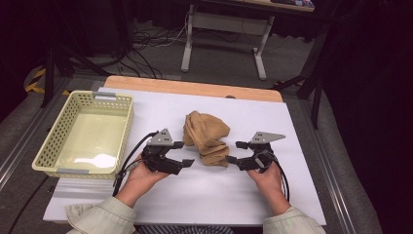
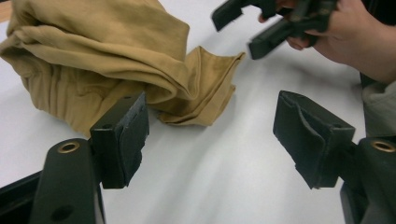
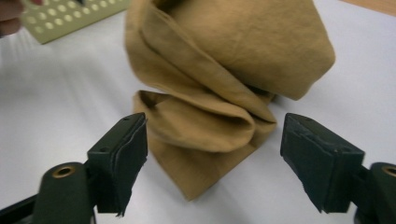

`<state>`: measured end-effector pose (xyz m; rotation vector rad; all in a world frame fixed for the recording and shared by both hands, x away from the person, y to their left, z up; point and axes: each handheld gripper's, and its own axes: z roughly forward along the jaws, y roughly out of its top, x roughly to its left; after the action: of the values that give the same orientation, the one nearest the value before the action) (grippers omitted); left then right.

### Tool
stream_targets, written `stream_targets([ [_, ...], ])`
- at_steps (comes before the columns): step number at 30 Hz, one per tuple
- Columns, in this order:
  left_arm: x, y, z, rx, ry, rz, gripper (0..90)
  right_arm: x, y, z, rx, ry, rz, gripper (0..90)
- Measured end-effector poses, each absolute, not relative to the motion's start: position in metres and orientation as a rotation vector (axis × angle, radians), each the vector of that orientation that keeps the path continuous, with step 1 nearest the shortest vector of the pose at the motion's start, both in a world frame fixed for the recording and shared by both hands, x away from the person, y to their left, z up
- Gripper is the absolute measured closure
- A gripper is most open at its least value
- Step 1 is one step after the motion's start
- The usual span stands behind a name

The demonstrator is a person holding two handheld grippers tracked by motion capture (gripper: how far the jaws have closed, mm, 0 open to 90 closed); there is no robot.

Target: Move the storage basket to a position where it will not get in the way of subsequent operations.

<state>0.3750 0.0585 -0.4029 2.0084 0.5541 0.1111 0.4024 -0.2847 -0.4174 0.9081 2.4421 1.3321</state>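
A crumpled tan cloth lies in a heap at the middle of the white table top. My left gripper sits just left of the cloth's near end, jaws open and apart from the fabric. In the left gripper view the cloth lies ahead and to the left of my open left gripper. My right gripper is just right of the same end and stands open. In the right gripper view the cloth's lower fold lies between the spread jaws of my right gripper, and the pads do not press on it.
A pale yellow perforated basket stands at the table's left; its wall appears at the upper left of the right gripper view. The other hand with my right gripper is at the top of the left gripper view. Desk legs and cables lie beyond the far edge.
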Motion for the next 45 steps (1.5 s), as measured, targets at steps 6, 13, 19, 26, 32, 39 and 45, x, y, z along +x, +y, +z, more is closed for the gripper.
stream_targets([
  [6,0.373,0.058,-0.408,2.027,0.555,0.106,27.7,0.42,-0.28,-0.421,0.944,2.443,1.269,30.7],
  [13,0.373,0.056,-0.409,2.034,0.551,0.107,27.8,0.43,-0.276,-0.426,0.954,2.466,1.216,33.4],
  [19,0.373,0.057,-0.409,2.035,0.55,0.105,27.8,0.437,-0.268,-0.436,0.96,2.515,1.158,38.4],
  [26,0.373,0.056,-0.41,2.033,0.554,0.104,27.7,0.444,-0.259,-0.445,0.948,2.536,1.108,41.6],
  [32,0.374,0.057,-0.411,2.037,0.558,0.099,27.7,0.445,-0.254,-0.449,0.94,2.559,1.067,62.7],
  [39,0.374,0.058,-0.411,2.034,0.557,0.104,27.8,0.434,-0.249,-0.437,0.915,2.538,1.036,85.7],
  [45,0.375,0.059,-0.41,2.027,0.561,0.099,27.8,0.415,-0.249,-0.418,0.887,2.526,1.12,86.2],
])
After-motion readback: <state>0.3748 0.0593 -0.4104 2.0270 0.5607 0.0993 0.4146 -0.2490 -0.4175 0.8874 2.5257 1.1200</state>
